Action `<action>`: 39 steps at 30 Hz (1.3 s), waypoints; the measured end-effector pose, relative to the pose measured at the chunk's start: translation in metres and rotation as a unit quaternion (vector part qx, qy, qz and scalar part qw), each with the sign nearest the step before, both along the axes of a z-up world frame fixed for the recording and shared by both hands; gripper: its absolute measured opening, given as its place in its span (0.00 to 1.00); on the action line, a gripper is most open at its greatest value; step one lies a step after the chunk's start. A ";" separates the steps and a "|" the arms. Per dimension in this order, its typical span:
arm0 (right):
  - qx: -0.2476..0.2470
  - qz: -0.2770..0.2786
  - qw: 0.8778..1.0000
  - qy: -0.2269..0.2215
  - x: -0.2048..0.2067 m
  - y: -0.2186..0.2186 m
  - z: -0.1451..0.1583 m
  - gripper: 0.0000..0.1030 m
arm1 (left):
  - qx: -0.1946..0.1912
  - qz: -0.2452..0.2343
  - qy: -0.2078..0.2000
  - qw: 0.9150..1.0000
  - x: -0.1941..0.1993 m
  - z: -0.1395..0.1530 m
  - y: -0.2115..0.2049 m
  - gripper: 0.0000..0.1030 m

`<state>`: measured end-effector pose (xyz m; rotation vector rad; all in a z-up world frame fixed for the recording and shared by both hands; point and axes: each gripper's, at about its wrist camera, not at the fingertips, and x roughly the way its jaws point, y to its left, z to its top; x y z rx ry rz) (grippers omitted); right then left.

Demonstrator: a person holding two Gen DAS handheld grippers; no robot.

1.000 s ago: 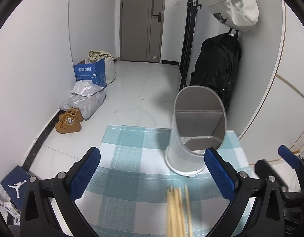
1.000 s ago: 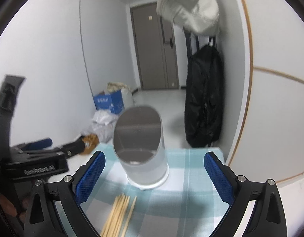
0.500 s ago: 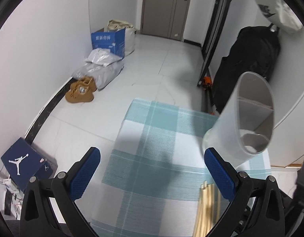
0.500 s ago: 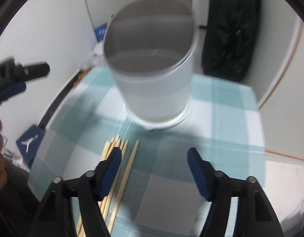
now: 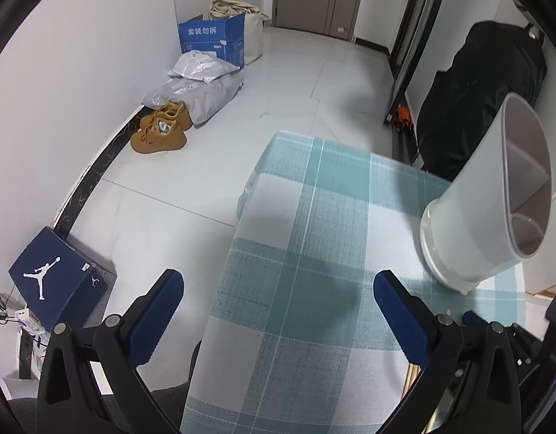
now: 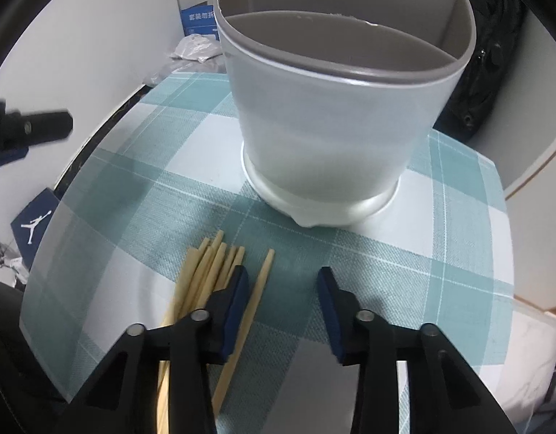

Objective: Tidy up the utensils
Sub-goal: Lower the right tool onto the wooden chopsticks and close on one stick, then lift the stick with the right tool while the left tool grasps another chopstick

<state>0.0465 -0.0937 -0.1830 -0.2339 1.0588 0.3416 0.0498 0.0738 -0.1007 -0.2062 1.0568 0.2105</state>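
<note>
The right gripper (image 6: 282, 284) points steeply down at the desk (image 6: 404, 275), which is covered by a teal and white checked cloth, and its 2 blue-padded fingers (image 6: 238, 300) are closing with a clear gap left between them. 1 pale wooden chopstick (image 6: 254, 298) lies loose inside that gap, close beside the left pad; whether that pad touches it cannot be told, and the other pad is well clear of it. The rest of the bundle of pale wooden chopsticks (image 6: 205, 271) lies on the cloth just outside the left finger, tips fanned toward the holder. Beyond them stands the white cylindrical plastic utensil holder (image 6: 332, 133), upright on its wider base, its grey interior split by partitions into compartments, all of which look bare. In the left wrist view, the left gripper (image 5: 278, 296) hangs over the near left edge of the desk with its fingers (image 5: 158, 311) spread wide and nothing between them. The holder (image 5: 469, 217) sits at the right of that view, near the far right corner of the cloth. Farther off on the pale tiled floor are a dark blue shoebox (image 5: 57, 275), a pair of tan shoes (image 5: 158, 132), grey plastic parcels (image 5: 198, 90), a blue cardboard box (image 5: 213, 39) and a black backpack (image 5: 477, 94).
</note>
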 end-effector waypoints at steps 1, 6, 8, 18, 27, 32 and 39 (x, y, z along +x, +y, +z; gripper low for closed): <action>-0.001 0.000 1.000 -0.001 0.000 0.001 -0.001 0.19 | 0.002 -0.003 0.004 1.000 0.000 -0.001 -0.002 0.99; 0.003 -0.008 1.000 0.005 0.000 0.001 -0.002 0.06 | -0.007 -0.032 0.023 0.999 -0.002 -0.008 -0.009 0.99; 0.023 -0.020 0.999 0.017 0.005 -0.008 -0.002 0.05 | -0.019 -0.054 0.033 0.998 -0.004 -0.011 -0.018 0.99; 0.101 -0.059 0.993 0.003 0.001 -0.036 0.025 0.04 | -0.054 -0.158 0.042 0.985 -0.017 -0.013 -0.069 0.99; 0.141 -0.088 0.985 -0.041 -0.013 -0.061 0.054 0.04 | -0.051 -0.183 0.066 0.980 -0.011 -0.025 -0.082 0.82; 0.161 -0.104 0.980 -0.054 -0.026 -0.086 0.068 0.04 | -0.066 -0.172 0.072 0.980 -0.008 -0.028 -0.082 0.67; 0.168 -0.106 0.978 -0.056 -0.032 -0.097 0.073 0.04 | -0.071 -0.168 0.071 0.981 -0.006 -0.029 -0.090 0.43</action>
